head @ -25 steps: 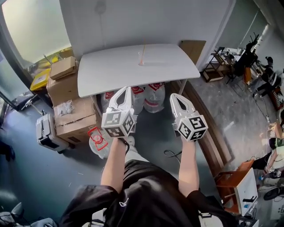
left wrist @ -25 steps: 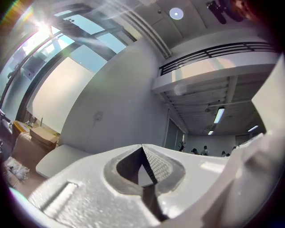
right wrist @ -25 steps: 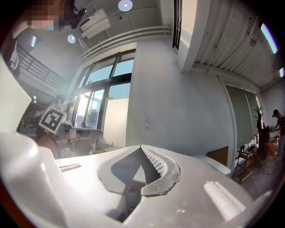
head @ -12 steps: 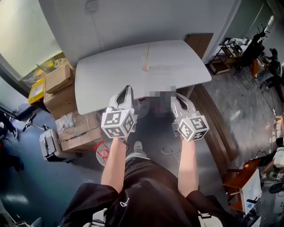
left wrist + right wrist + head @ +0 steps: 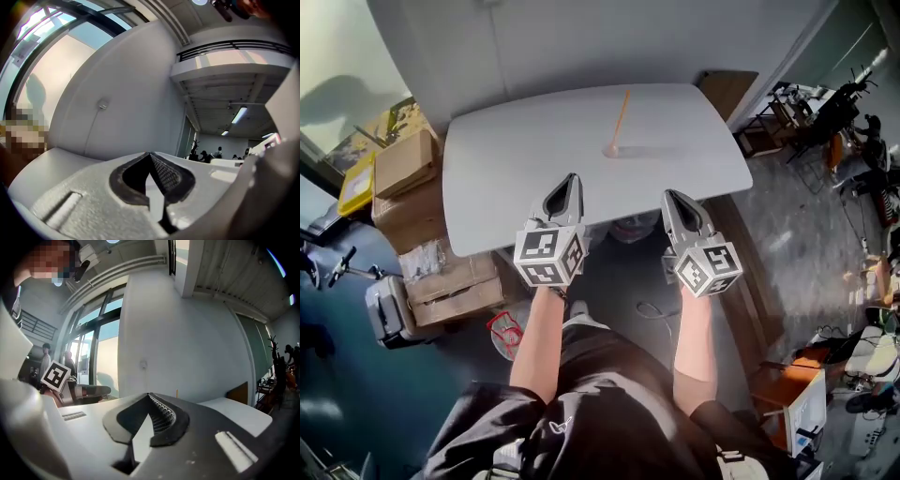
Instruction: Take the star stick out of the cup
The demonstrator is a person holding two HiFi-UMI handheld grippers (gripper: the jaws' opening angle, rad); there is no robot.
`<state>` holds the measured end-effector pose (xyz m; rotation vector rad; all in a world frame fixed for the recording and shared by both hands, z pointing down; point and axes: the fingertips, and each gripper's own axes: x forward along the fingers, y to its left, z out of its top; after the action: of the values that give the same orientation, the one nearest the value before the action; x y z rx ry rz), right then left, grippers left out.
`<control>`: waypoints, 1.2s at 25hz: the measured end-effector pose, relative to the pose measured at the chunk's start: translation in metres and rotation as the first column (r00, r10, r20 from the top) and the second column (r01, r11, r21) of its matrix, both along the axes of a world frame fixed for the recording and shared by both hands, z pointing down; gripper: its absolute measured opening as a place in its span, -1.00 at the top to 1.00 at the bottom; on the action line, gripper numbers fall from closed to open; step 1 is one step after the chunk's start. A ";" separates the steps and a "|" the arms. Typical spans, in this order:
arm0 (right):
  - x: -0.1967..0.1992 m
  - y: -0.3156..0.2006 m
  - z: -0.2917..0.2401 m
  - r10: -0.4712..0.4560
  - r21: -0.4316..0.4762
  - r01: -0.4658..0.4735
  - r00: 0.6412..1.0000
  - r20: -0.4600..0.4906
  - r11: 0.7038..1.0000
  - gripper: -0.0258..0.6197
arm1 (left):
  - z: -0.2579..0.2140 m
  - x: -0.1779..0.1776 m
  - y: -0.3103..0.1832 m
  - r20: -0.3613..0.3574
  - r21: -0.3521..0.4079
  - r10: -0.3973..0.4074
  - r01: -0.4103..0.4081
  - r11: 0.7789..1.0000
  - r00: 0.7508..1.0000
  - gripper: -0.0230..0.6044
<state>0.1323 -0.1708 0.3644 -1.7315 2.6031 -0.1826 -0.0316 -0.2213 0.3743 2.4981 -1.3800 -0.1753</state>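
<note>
A small clear cup stands on the white table, past the middle. A thin orange stick leans up out of it toward the wall; its star end is too small to make out. My left gripper hangs over the table's near edge, jaws together and empty. The right gripper hovers at the near edge too, also shut with nothing held. Both are well short of the cup. In the left gripper view the tips meet. The right gripper view shows closed tips and the stick far off.
Cardboard boxes are stacked left of the table, with a grey case on the floor beside them. A wooden board leans at the table's far right corner. Chairs and gear crowd the right side. A white wall backs the table.
The person has stepped closer to the table. Both grippers, once above the floor in front of it, now reach its near edge. The jaws stayed shut.
</note>
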 end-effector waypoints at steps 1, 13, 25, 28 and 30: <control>-0.001 -0.007 0.006 -0.006 0.002 0.006 1.000 -0.002 1.000 0.91 | 0.004 -0.003 -0.007 0.001 -0.003 -0.002 0.002 1.000 1.000 0.92; -0.002 -0.068 0.033 0.033 -0.057 -0.030 0.998 0.047 0.998 0.90 | 0.025 0.003 -0.062 0.100 -0.026 0.051 -0.048 0.998 0.994 0.92; 0.006 -0.089 0.058 0.038 -0.113 -0.029 0.996 0.083 0.993 0.90 | 0.042 0.020 -0.078 0.146 -0.060 0.082 -0.073 0.995 0.986 0.92; 0.007 -0.097 0.063 0.017 -0.128 -0.008 0.997 0.073 0.992 0.90 | 0.048 0.023 -0.085 0.123 -0.081 0.071 -0.061 0.995 0.990 0.92; 0.011 -0.103 0.066 0.012 -0.132 -0.002 0.997 0.074 0.991 0.90 | 0.053 0.026 -0.090 0.117 -0.093 0.062 -0.051 0.994 0.991 0.92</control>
<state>0.1430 -0.2739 0.4307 -1.7352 2.5858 -0.4203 -0.0056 -0.3115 0.4273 2.5050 -1.3287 0.0488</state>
